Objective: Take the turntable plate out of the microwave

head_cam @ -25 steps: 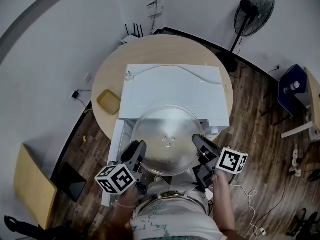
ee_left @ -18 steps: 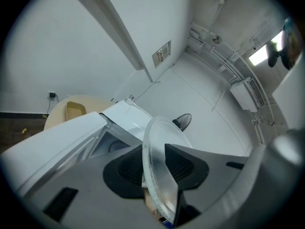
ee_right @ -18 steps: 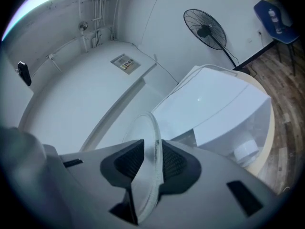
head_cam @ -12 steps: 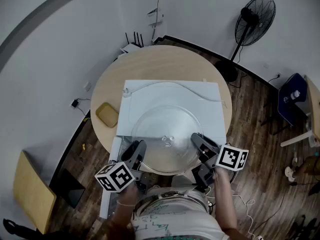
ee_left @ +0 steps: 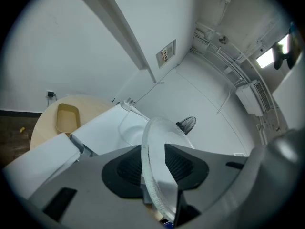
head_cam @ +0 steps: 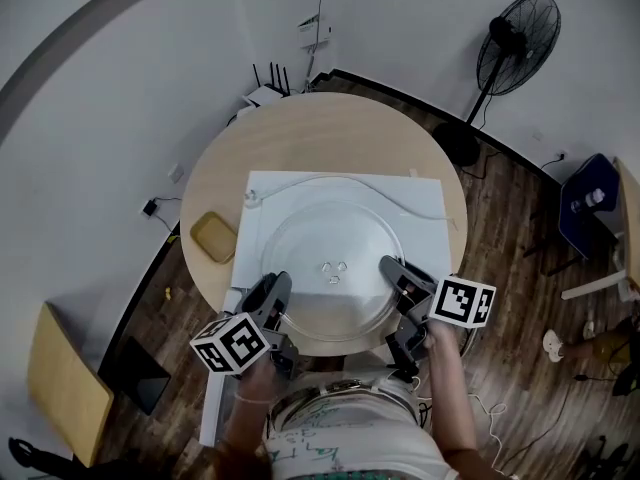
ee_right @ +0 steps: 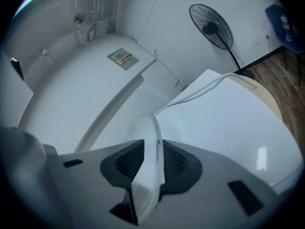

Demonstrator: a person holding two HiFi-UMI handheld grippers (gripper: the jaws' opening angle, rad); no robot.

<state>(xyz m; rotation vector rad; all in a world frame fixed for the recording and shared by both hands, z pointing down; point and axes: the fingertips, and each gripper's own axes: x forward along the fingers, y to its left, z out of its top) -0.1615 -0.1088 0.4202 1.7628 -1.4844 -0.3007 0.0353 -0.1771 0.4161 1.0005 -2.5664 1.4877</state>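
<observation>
Head view: the clear round glass turntable plate (head_cam: 335,273) is out of the cavity, lying flat in the air over the top of the white box microwave (head_cam: 425,200), which is sitting on the round light-wood tabletop (head_cam: 330,128). The left gripper (head_cam: 277,293) is clamping the plate's rim at about 8 o'clock and the right gripper (head_cam: 392,271) is clamping it at about 3 to 4 o'clock. Each gripper is showing its black-and-white marker cube. The white microwave door (head_cam: 212,403) is hanging open at 7 o'clock of the plate.

Only the head view is showing the whole plate, both hands and the three small bumps at the plate's centre. It is not showing the jaw gaps.

The left gripper view is showing them: the ribbed black pads are pressing on both faces of the glass edge, which is standing edge-on between the jaws. This view is also catching the shallow yellow rectangular tray (head_cam: 213,236) on the tabletop at 9 o'clock, beside the microwave.

The right gripper view is showing the same kind of grip, with the rim pinched between its pads. The tray is out of this view. The black pedestal fan (head_cam: 517,30) is standing large at 1 o'clock, and the thin white cable (head_cam: 400,200) is running across the microwave top.
</observation>
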